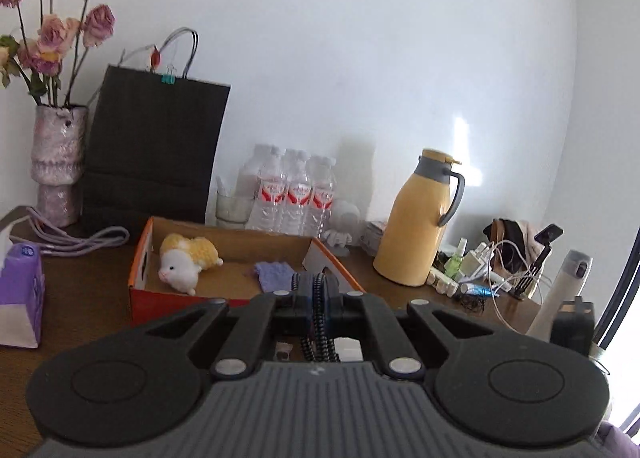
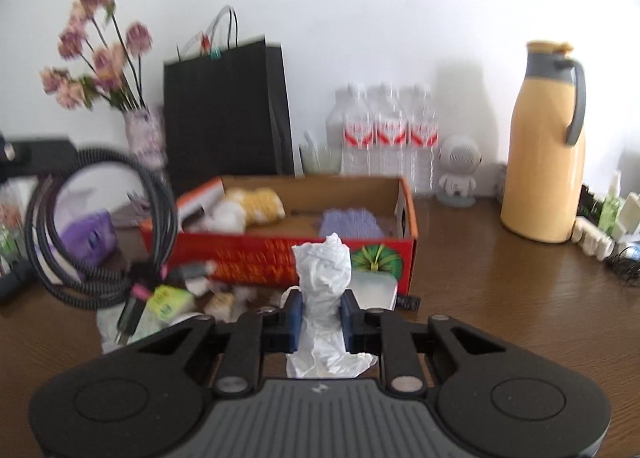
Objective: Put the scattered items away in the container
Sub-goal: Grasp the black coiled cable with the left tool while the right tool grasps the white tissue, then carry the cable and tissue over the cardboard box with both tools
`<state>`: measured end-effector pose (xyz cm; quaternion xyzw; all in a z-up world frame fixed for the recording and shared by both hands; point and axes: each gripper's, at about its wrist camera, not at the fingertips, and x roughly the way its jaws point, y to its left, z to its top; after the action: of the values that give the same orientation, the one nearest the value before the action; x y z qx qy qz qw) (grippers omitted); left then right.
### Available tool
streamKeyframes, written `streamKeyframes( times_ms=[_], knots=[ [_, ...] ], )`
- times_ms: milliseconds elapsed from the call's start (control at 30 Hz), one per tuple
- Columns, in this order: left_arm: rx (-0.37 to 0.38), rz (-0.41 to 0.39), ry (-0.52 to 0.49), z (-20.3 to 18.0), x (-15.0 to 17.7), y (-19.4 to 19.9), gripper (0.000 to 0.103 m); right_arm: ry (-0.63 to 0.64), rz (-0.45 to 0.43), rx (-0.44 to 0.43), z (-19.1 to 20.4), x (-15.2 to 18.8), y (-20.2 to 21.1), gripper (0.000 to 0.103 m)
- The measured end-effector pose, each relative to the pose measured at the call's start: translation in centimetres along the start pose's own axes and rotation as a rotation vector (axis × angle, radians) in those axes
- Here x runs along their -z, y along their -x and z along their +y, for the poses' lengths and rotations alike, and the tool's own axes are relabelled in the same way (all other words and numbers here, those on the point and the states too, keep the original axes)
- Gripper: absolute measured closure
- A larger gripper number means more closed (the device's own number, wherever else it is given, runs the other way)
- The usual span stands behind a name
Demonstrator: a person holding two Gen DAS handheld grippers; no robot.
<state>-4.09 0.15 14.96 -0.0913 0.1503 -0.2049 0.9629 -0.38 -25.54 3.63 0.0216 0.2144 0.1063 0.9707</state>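
Both loads are lifted: left gripper clamps the braided cable, right gripper pinches crumpled tissue; next, carry over the cardboard box by the desk's back edge and release

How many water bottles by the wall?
3 labelled bottles in a row behind the box: left, middle, right. A fourth, unlabelled, may stand behind them.

Left gripper fingers closed tight; right gripper fingers seemingly pinched, both aimed slightly downward.
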Motion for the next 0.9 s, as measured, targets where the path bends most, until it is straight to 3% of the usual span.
streamKeyframes(
  times_ms=[200, 367, 567, 700, 900],
  knots=[
    [-0.015, -0.085, -0.043, -2.6, 2.2, 4.4, 0.098, -0.001, -0.085, -0.02, 0.7, -0.3, 5.3, 0.085],
    [0.028, -0.057, -0.081, -5.0, 4.8, 6.2, 0.098, 0.016, -0.157, -0.041, 1.6, 1.6, 8.8, 0.084],
    [0.022, -0.021, -0.106, -5.7, 5.7, 5.0, 0.098, 0.001, -0.138, -0.064, 1.8, 2.6, 9.7, 0.084],
    [0.02, -0.055, -0.16, -5.3, 3.7, 3.0, 0.098, 0.016, -0.14, -0.047, 1.2, 1.2, 8.8, 0.084],
    [0.031, -0.109, -0.201, -4.0, -4.0, -3.1, 0.098, 0.033, -0.152, -0.037, 0.2, -4.5, 4.7, 0.084]
  ],
)
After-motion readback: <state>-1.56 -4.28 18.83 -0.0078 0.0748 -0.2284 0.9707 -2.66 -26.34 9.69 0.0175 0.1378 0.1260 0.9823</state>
